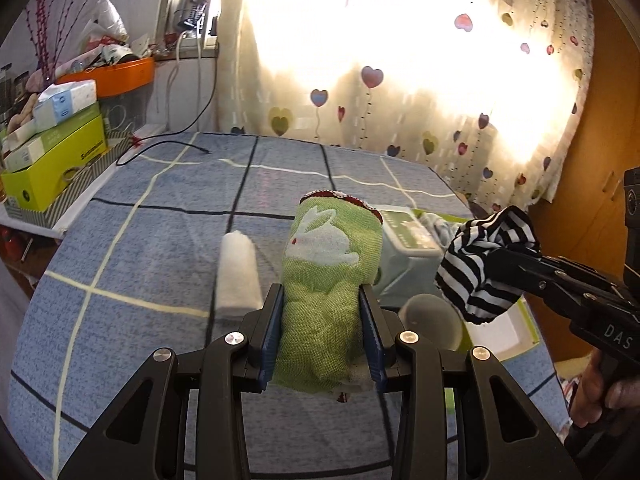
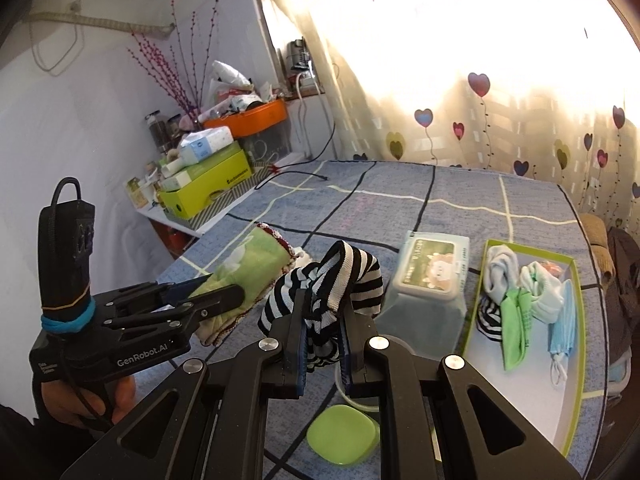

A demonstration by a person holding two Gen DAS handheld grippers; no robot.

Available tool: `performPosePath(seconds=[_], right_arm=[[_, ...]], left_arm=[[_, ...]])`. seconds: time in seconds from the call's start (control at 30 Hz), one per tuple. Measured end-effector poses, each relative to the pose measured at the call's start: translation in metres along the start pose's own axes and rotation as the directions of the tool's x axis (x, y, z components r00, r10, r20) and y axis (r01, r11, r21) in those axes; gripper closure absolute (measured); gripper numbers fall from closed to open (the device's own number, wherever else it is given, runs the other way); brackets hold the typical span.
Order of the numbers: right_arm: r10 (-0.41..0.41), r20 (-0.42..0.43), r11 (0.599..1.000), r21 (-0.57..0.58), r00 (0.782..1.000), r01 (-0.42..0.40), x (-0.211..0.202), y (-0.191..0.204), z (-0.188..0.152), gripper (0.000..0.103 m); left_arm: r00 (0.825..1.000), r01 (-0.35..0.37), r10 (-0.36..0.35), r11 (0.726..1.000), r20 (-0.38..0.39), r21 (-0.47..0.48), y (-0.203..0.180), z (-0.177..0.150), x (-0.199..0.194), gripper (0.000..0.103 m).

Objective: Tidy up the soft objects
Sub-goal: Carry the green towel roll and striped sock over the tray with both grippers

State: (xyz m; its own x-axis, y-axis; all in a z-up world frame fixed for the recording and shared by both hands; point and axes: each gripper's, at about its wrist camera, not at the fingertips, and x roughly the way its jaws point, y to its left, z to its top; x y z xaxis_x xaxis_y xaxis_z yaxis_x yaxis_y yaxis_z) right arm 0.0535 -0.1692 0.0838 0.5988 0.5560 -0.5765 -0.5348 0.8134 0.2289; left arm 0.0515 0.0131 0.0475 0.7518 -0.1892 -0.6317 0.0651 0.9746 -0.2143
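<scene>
- Gripping one soft item apiece, both grippers hang above the blue checked bed (image 2: 460, 208): the left gripper (image 1: 322, 332) is clenched on a rolled green towel (image 1: 328, 264) with a white rabbit on it, and the right gripper (image 2: 323, 344) is clamped on a striped sock (image 2: 340, 280).
- Both items are lifted off the bed, near its middle, to the left of the wipes pack (image 2: 430, 280).
- Sorting looks partly done: the green-rimmed tray (image 2: 576, 360) at the right edge of the bed already holds several pieces.
- Inside the tray, at its far end, lie a white sock (image 2: 500, 272), a second striped piece (image 2: 490, 316), a green cloth (image 2: 516, 328), a pale rolled sock (image 2: 540, 288) and a blue face mask (image 2: 562, 332); the near end is bare.
- Left to do, by appearances: the towel and the striped sock are not yet placed, and a white roll (image 1: 237, 276) lies on the bed just left of the towel.
- A green lid-like disc (image 2: 343, 436) sits on the near bed below the right gripper; whether it belongs to the job is unclear.
- Boxes (image 2: 208, 188) and an orange tub (image 2: 256, 118) crowd the far-left shelf.
</scene>
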Motion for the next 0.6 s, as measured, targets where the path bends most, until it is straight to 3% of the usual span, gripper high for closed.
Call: performPosePath(seconds=[0.6], right_arm=[[-0.095, 0.039, 0.994, 0.061, 0.995, 0.093, -0.041, -0.038, -0.016, 0.091]], left_arm=[[0.995, 0.101, -0.101, 0.992, -0.004, 0.078, -0.063, 0.006, 0.004, 0.065]])
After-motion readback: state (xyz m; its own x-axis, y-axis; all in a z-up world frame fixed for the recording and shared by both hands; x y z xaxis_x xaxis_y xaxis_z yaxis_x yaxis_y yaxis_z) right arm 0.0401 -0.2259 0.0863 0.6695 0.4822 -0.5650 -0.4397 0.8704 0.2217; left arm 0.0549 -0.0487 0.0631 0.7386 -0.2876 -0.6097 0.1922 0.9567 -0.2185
